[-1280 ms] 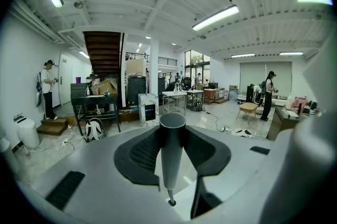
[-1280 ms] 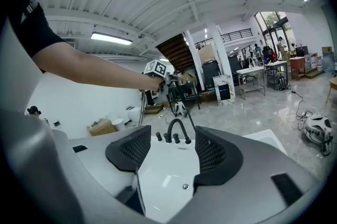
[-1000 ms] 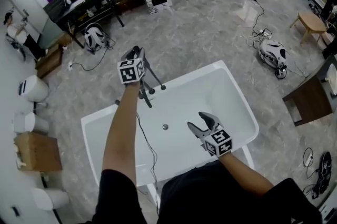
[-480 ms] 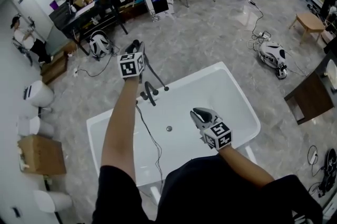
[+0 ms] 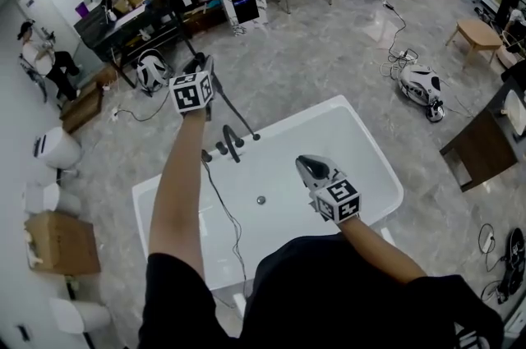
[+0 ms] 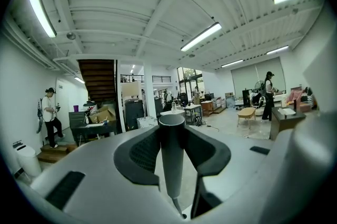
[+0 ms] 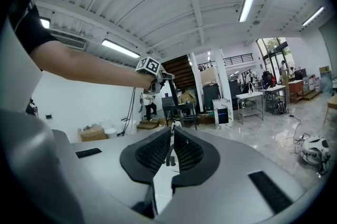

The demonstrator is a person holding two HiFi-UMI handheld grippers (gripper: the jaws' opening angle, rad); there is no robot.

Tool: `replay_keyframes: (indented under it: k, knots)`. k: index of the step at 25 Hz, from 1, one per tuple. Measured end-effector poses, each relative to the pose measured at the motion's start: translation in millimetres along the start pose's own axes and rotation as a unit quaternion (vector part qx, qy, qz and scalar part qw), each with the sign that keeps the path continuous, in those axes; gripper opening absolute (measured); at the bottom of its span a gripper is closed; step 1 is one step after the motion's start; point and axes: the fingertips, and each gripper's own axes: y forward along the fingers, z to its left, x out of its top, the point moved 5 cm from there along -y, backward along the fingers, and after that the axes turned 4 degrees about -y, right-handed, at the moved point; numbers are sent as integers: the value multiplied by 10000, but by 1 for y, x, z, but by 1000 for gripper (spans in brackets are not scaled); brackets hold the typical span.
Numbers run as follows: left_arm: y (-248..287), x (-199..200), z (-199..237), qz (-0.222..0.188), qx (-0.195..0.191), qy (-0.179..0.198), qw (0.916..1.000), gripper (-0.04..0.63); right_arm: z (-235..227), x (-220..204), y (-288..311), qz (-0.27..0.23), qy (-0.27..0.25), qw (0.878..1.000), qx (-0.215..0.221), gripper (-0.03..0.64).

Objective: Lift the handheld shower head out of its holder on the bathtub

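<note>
My left gripper [image 5: 200, 65] is shut on the shower head's grey handle [image 6: 172, 157], which stands upright between the pads. It is held above the far rim of the white bathtub [image 5: 374, 158]. A thin dark hose [image 5: 237, 113] slants from it down to the rim beside the dark tap fittings [image 5: 231, 144]. The right gripper view shows the left gripper [image 7: 152, 67] raised to the left. My right gripper [image 5: 306, 165] hovers over the tub's inside; its jaws have just been closing and stand shut with nothing between them.
A drain [image 5: 260, 199] sits in the tub floor. White toilets [image 5: 56, 149] and a cardboard box [image 5: 57, 242] line the left wall. A dark chair [image 5: 481, 154] stands at the right, and a cable and a white device [image 5: 423, 83] lie on the floor. A person [image 5: 39, 56] stands far left.
My left gripper has risen away from the tub rim with the shower head in it. The right gripper's jaws went from wide open to shut, and it rose a little.
</note>
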Motion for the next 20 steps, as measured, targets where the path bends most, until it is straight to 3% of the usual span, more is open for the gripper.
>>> replay_keyframes:
  k: [20]
  knots:
    - [-1,-23,-3,137,-144,24,9998,129,-21,11,7,15,-265,9992,-291,-3]
